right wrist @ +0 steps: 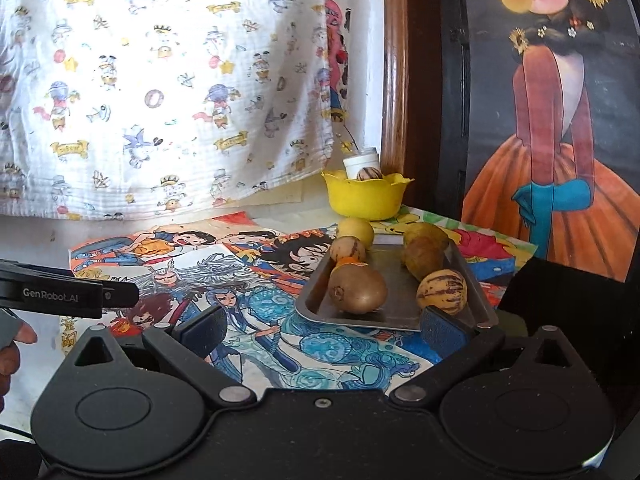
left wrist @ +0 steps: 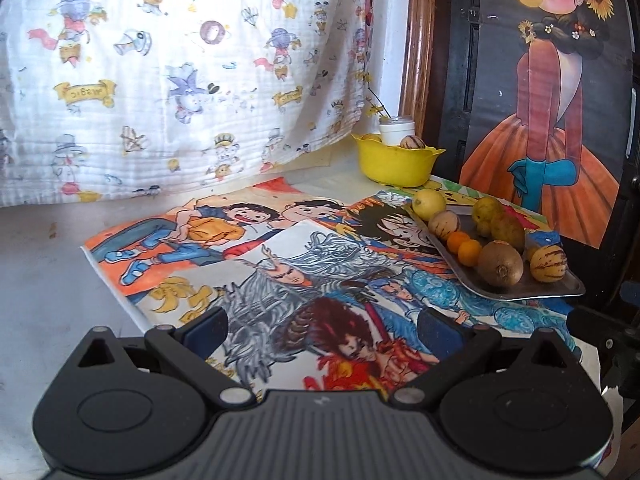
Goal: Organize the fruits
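Note:
A metal tray point(left wrist: 520, 294) on the right holds several fruits: a kiwi point(left wrist: 500, 265), a yellow striped melon point(left wrist: 548, 265), two small oranges point(left wrist: 464, 247), a lemon point(left wrist: 428, 204) and greenish fruits point(left wrist: 507, 231). My left gripper point(left wrist: 324, 328) is open over the drawings, left of the tray, holding nothing. My right gripper point(right wrist: 324, 328) is also open and empty, low at the near edge of the tray point(right wrist: 400, 302). The kiwi point(right wrist: 358, 288) and striped melon point(right wrist: 442, 286) lie just beyond its fingers. A yellow bowl point(right wrist: 364, 196) behind the tray holds one striped fruit point(right wrist: 369, 174).
Colourful cartoon drawings point(left wrist: 240, 264) cover the tabletop. A printed cloth point(left wrist: 180, 80) hangs behind them. A white jar point(left wrist: 397, 128) stands behind the bowl point(left wrist: 394, 162). A large painted poster point(left wrist: 560, 120) leans at the right. A hand point(right wrist: 16, 344) holds the left gripper's body point(right wrist: 68, 294).

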`<state>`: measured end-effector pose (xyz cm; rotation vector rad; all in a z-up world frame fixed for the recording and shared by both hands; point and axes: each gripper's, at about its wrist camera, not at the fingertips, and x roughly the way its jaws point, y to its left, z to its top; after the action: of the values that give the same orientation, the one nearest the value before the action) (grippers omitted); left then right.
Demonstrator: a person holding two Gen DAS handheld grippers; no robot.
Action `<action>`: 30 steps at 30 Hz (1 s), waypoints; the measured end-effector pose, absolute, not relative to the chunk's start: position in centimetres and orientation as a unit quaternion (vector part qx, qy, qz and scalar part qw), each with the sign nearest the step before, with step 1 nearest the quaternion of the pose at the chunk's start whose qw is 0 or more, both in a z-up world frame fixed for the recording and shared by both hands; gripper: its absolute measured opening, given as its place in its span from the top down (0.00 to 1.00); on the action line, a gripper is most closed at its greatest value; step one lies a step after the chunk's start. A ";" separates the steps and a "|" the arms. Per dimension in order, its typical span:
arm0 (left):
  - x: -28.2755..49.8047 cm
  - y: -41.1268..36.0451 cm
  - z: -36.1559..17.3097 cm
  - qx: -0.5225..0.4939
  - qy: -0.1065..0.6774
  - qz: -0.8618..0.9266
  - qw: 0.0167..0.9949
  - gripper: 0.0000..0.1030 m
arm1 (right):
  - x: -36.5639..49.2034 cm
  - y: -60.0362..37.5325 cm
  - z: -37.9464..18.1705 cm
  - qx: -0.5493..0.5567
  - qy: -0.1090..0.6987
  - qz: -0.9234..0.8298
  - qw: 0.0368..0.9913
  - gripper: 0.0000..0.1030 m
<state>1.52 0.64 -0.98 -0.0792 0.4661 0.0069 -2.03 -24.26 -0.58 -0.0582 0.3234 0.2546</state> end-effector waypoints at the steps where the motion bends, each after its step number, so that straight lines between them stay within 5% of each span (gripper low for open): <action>1: 1.3 0.8 -1.0 -0.039 0.229 0.004 0.973 0.00 | -2.1 -24.2 -0.6 -0.029 0.158 0.126 0.979 0.00; 30: -0.6 1.6 -0.8 -0.035 0.221 -0.001 0.975 0.00 | -3.3 -24.0 -1.1 -0.027 0.167 0.133 0.976 0.00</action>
<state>-0.61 1.65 -0.84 -0.0701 0.4458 -0.0018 -3.33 -24.01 -1.11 -0.0538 0.3374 0.2691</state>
